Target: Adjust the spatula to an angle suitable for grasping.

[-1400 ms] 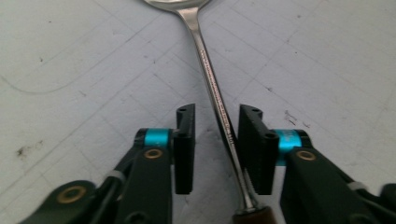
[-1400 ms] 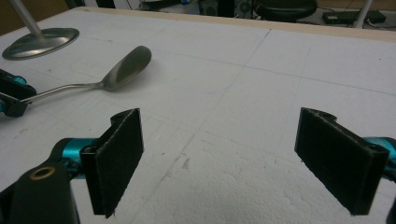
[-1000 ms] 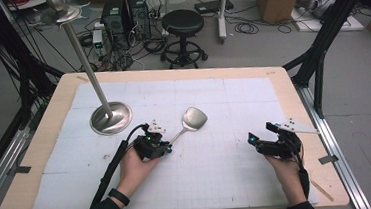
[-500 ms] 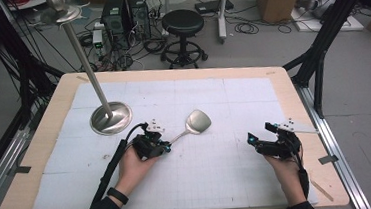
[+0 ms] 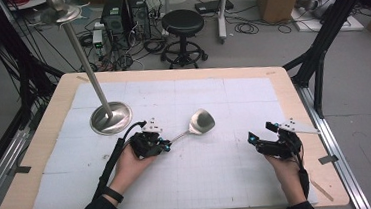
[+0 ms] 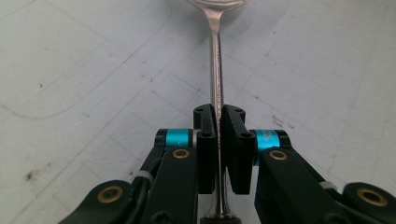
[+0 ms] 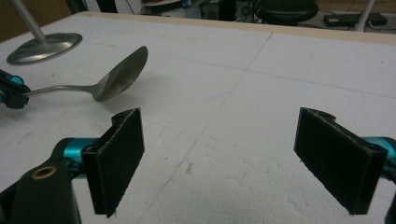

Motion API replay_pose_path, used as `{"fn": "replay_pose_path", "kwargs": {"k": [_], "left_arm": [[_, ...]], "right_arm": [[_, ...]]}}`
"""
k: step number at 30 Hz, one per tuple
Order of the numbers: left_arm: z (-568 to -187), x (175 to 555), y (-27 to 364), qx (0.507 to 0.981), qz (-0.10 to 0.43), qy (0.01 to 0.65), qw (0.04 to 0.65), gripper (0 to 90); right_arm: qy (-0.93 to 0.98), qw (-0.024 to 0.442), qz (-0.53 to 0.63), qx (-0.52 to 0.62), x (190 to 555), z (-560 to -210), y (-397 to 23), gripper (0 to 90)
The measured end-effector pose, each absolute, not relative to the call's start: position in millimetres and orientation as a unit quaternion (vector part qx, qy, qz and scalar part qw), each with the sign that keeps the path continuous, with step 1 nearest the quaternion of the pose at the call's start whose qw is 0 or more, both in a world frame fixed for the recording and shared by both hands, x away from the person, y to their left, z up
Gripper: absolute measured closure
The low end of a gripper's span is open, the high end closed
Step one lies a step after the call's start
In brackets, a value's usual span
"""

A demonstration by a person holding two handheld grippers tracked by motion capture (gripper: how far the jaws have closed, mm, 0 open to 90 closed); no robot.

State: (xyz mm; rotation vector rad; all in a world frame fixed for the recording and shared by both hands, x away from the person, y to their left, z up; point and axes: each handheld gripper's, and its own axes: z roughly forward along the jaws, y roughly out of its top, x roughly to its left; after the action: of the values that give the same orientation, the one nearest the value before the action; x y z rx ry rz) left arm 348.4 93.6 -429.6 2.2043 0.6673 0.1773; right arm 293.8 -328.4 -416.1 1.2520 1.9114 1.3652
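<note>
Far left on the surface (image 5: 282, 84), a metal stand (image 5: 110, 118) rests on its round base, its pole slanting up and away. Just to its right and nearer, the left gripper (image 5: 162, 143) is clamped narrow on the handle of a spoon (image 5: 201, 121), the thin steel stem pinched between its jaws. The spoon's long axis runs from that gripper rightward and a little farther off, bowl at the far end, seemingly lifted just off the white mat. Over to the right, well apart, the right gripper (image 5: 253, 138) sits low with jaws spread wide, holding nothing, pointed leftward toward the bowl. My read: any handover turns on that line, and the bowl end is the part lying nearest the free gripper.
</note>
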Motion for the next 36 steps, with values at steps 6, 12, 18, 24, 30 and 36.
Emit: {"fn": "replay_pose_path", "kwargs": {"k": [6,12,18,24,30,36], "left_arm": [[-422.4,348.9,82.5,0.886,0.060,0.216,0.407,83.9],[-418.4,353.2,70.9,0.899,0.049,0.155,0.407,83.9],[-419.9,358.5,58.8,0.924,0.043,0.096,0.366,83.9],[-423.5,369.0,57.2,0.934,0.035,0.047,0.352,83.9],[-422.1,375.9,60.4,0.923,0.025,-0.021,0.382,83.9],[-426.4,377.1,47.4,0.934,-0.001,-0.062,0.352,83.8]], "right_arm": [[0.685,0.243,0.513,0.456,291.3,-408.6,-330.9,15.4],[0.682,0.245,0.518,0.454,289.2,-404.4,-331.4,15.4],[0.673,0.251,0.530,0.451,286.5,-396.6,-335.6,15.5],[0.672,0.249,0.532,0.451,284.2,-395.8,-335.9,15.5],[0.674,0.247,0.532,0.449,282.7,-396.6,-335.7,15.6],[0.674,0.245,0.531,0.452,280.0,-396.3,-336.1,15.7]]}}
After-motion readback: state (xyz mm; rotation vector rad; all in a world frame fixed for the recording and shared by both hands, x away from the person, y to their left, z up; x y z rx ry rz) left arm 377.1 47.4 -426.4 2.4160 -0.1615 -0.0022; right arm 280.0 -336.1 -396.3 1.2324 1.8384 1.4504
